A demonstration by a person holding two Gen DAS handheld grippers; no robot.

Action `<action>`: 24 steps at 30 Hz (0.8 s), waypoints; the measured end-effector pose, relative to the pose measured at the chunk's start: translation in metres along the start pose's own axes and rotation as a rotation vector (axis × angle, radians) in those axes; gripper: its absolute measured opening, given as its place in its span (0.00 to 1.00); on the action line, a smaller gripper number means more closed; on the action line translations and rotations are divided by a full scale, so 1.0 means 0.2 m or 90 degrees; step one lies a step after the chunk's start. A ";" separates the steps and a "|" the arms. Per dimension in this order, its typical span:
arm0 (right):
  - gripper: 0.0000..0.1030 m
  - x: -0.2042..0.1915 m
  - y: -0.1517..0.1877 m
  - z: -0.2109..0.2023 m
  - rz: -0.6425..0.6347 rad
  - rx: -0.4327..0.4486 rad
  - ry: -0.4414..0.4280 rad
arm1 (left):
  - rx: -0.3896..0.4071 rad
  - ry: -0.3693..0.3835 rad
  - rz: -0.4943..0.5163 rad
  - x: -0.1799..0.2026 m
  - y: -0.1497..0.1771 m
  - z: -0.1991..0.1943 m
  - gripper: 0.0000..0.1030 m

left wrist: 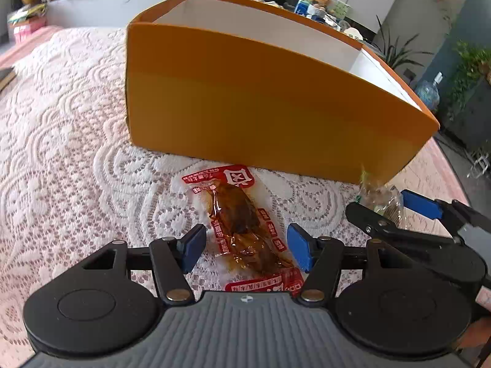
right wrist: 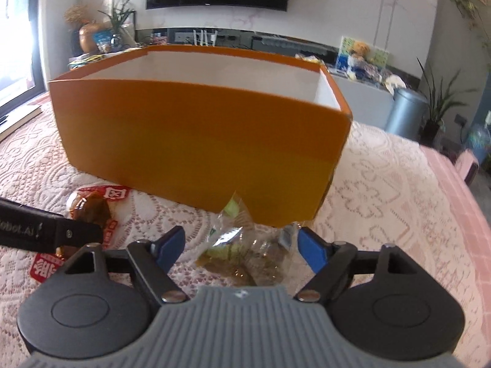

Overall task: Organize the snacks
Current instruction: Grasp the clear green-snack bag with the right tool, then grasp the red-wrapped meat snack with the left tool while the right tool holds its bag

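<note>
Red snack packet (left wrist: pixel 245 230), clear green-tinted packet (right wrist: pixel 245 251) (crumpled), before open orange box (left wrist: pixel 260 113)

A pink-and-white lace cloth (left wrist: pixel 70 128) covers the surface under me. Ahead stands the orange box (left wrist: pixel 245 107). Between my left claw's blue pads lies a red-labelled snack packet (left wrist: pixel 242 224); between my right's, a clear one (right wrist: pixel 245 254).
</note>
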State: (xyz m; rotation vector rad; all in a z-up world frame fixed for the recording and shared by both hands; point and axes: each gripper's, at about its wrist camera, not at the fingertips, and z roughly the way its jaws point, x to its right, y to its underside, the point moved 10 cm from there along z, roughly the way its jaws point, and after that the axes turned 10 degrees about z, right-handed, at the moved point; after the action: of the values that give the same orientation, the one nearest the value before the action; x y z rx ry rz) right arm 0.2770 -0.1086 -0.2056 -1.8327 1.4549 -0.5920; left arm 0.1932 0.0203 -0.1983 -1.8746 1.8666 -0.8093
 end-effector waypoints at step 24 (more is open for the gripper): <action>0.48 0.03 0.05 -0.05 0.041 -0.027 0.014 | -0.043 -0.076 0.071 0.14 -0.04 0.10 0.79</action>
State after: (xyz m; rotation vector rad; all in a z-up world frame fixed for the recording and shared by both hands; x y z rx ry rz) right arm 0.2650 -0.1172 -0.2065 -1.8096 1.5466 -0.5546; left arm 0.2116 -0.0095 -0.2052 -1.7987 1.9262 -0.5925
